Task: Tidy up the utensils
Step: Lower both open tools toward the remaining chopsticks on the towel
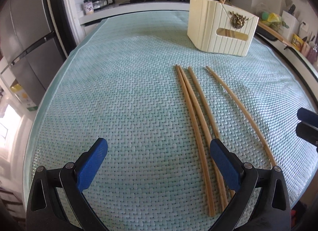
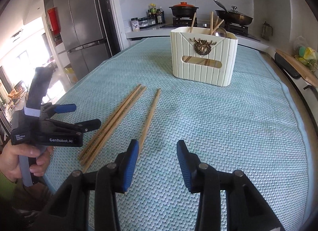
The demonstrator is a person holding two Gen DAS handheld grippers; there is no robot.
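Several wooden chopsticks (image 1: pixel 195 111) lie side by side on the pale green woven mat (image 1: pixel 119 91); they also show in the right wrist view (image 2: pixel 119 115). A cream utensil holder (image 1: pixel 220 30) with a brass emblem stands at the far side, with chopsticks and a spoon in it (image 2: pixel 203 56). My left gripper (image 1: pixel 159 149) is open and empty, its right finger over the near ends of the chopsticks. My right gripper (image 2: pixel 158 149) is open and empty, just right of the single chopstick (image 2: pixel 150 115). The left gripper also shows in the right wrist view (image 2: pixel 83 115).
A stove with a black pot (image 2: pixel 183 9) and a pan (image 2: pixel 234 16) stands behind the mat. A fridge (image 2: pixel 79 22) is at the left. A cutting board (image 2: pixel 296 66) and clutter lie along the right counter.
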